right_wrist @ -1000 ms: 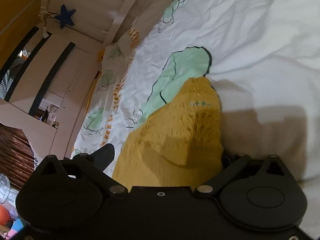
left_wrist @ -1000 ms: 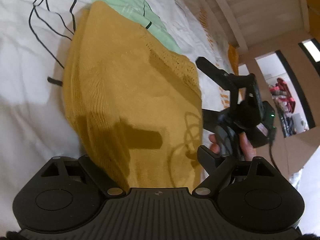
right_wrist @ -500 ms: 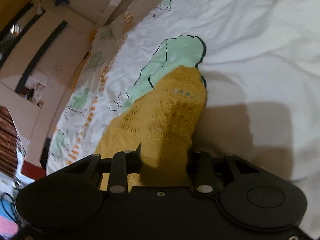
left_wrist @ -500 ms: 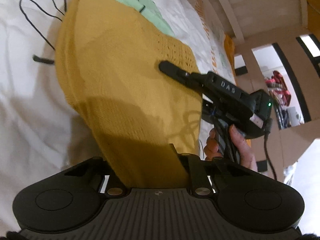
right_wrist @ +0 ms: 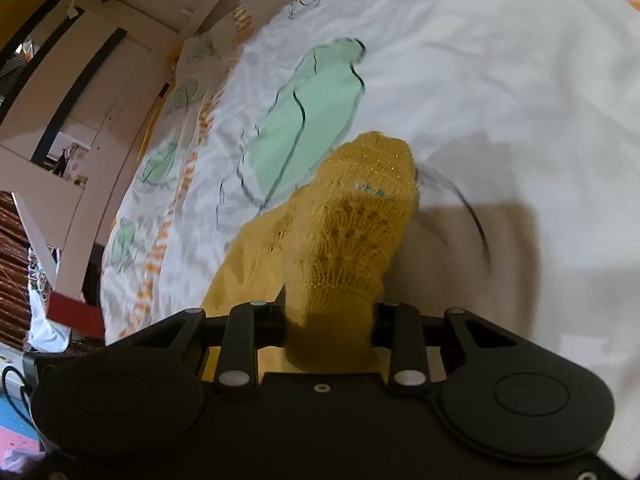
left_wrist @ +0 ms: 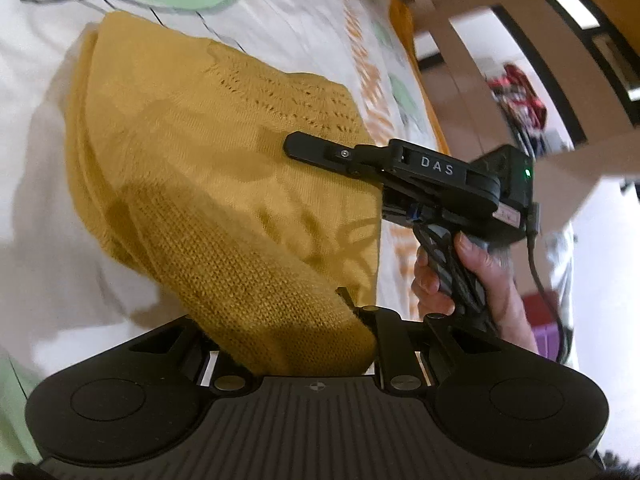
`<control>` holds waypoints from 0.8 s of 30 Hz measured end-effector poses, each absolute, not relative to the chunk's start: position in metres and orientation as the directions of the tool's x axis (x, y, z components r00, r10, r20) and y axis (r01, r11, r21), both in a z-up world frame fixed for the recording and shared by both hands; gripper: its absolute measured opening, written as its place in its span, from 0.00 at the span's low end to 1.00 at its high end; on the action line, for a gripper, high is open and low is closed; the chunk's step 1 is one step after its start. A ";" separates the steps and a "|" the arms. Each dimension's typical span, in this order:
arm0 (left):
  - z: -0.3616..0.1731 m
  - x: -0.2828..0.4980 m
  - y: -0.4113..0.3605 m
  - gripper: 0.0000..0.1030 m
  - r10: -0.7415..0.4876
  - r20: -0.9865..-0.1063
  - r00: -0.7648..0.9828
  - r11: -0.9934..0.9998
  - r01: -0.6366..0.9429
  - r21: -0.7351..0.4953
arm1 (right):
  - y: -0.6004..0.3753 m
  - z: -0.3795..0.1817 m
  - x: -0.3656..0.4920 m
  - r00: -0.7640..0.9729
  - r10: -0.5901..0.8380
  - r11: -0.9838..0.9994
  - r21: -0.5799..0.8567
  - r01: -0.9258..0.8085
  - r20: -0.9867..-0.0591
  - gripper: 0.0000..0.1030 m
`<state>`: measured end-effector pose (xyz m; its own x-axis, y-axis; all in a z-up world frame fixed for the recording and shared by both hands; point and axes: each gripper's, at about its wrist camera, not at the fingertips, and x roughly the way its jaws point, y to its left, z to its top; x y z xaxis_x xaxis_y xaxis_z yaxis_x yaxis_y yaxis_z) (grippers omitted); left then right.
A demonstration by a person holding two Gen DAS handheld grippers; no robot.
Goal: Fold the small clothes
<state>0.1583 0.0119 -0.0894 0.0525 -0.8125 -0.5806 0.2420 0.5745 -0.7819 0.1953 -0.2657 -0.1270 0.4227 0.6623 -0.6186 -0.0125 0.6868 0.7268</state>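
While both tongs pinch sweater (left_wrist: pixel 224 184), only left view shows hand (left_wrist: pixel 472 280).

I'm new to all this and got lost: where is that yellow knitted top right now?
The yellow knitted top lies on the white bedsheet, one edge pinched in each gripper's jaws; in the right view it covers part of a green leaf print.

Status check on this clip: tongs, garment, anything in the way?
Left tongs and right tongs both shut on the yellow knit garment. Garment partly lifted off the printed bedsheet. Nothing in the way.
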 end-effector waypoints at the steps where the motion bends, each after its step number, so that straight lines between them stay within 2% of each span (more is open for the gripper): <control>1: -0.087 0.147 0.009 0.19 -0.812 -0.582 0.045 0.573 0.258 -0.778 | -0.269 -0.127 0.184 0.415 0.666 0.684 0.729 -0.009 -0.620 0.41; 4: -0.084 0.117 0.002 0.19 -0.809 -0.587 0.033 0.570 0.290 -0.769 | -0.274 -0.123 0.156 0.410 0.663 0.693 0.721 -0.020 -0.626 0.42; 6: -0.084 0.103 -0.001 0.19 -0.784 -0.620 0.046 0.600 0.314 -0.736 | -0.275 -0.121 0.144 0.435 0.622 0.730 0.683 -0.022 -0.651 0.43; 9: -0.084 0.086 -0.003 0.20 -0.700 -0.706 0.104 0.693 0.337 -0.638 | -0.277 -0.116 0.135 0.506 0.479 0.845 0.533 -0.045 -0.717 0.48; 12: -0.081 0.070 0.005 0.25 -0.639 -0.751 0.167 0.750 0.352 -0.560 | -0.282 -0.111 0.135 0.571 0.326 0.928 0.370 -0.042 -0.753 0.54; 17: -0.072 0.051 0.024 0.28 -0.527 -0.807 0.266 0.838 0.322 -0.441 | -0.298 -0.108 0.129 0.618 0.275 0.937 0.349 0.000 -0.737 0.54; 24: -0.035 0.020 0.042 0.28 -0.366 -0.778 0.511 0.926 0.284 -0.249 | -0.302 -0.086 0.094 0.693 0.285 0.920 0.391 -0.004 -0.662 0.57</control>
<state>0.0201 0.0419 -0.0346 0.5113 -0.3659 -0.7776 0.2843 0.9259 -0.2488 0.0939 -0.3017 -0.0863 0.6932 0.2845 -0.6622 -0.0042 0.9204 0.3910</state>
